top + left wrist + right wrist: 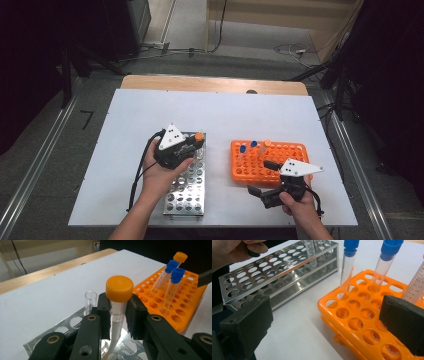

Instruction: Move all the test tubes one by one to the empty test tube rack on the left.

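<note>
Left tool [119, 317] clenched on an orange-capped tube [119, 290] just below the cap, above the far end of the steel rack [187, 192]. The tube's long axis runs near upright, its tapered tip pointing down at the rack holes directly beneath; an empty glass tube [90, 298] stands just beside. Right tool [261, 177] hangs released, jaws wide, near the orange rack [300, 150] on the bench [125, 150].

Black claws [192, 145] with brass rivets, grey three-cornered top plates, trailing black cables, bare forearms
</note>
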`<state>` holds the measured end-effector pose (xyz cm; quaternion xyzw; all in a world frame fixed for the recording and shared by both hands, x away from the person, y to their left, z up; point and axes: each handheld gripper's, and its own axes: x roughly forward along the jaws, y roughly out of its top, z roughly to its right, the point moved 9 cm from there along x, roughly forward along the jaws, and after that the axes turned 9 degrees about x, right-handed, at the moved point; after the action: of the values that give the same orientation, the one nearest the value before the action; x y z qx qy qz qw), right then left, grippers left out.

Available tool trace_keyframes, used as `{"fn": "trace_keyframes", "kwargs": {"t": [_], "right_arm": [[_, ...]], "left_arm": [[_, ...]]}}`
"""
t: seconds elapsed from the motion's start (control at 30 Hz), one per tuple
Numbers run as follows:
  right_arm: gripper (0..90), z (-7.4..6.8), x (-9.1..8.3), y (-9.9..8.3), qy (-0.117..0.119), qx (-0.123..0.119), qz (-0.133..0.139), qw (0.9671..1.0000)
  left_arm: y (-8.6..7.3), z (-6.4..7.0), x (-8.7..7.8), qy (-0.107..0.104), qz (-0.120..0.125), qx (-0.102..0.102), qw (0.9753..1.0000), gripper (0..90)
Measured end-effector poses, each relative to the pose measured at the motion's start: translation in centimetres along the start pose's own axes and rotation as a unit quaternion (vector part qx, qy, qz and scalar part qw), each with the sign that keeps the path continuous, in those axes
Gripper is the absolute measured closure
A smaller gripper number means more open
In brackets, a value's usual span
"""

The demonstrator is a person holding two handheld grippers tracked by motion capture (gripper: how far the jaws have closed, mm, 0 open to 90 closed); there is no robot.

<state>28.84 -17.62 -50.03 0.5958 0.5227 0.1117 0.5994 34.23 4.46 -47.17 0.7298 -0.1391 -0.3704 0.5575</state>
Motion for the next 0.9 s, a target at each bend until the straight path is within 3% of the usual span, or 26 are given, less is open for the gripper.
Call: {"fn": "trace_keyframes", "kwargs": {"t": [0.23,0.9], "right_arm": [[0.0,0.2,-0.3,0.3,-0.003,0.0,0.015,0.9999],[0.0,3.4,-1.0,1.5,-0.059,0.031,0.043,0.9968]], "left_arm": [[-0.2,0.0,0.0,-0.003,-0.011,-0.005,0.9999,74.9],[-1.2,0.4,0.4,-0.03,-0.042,-0.025,0.9984,67.5]]}}
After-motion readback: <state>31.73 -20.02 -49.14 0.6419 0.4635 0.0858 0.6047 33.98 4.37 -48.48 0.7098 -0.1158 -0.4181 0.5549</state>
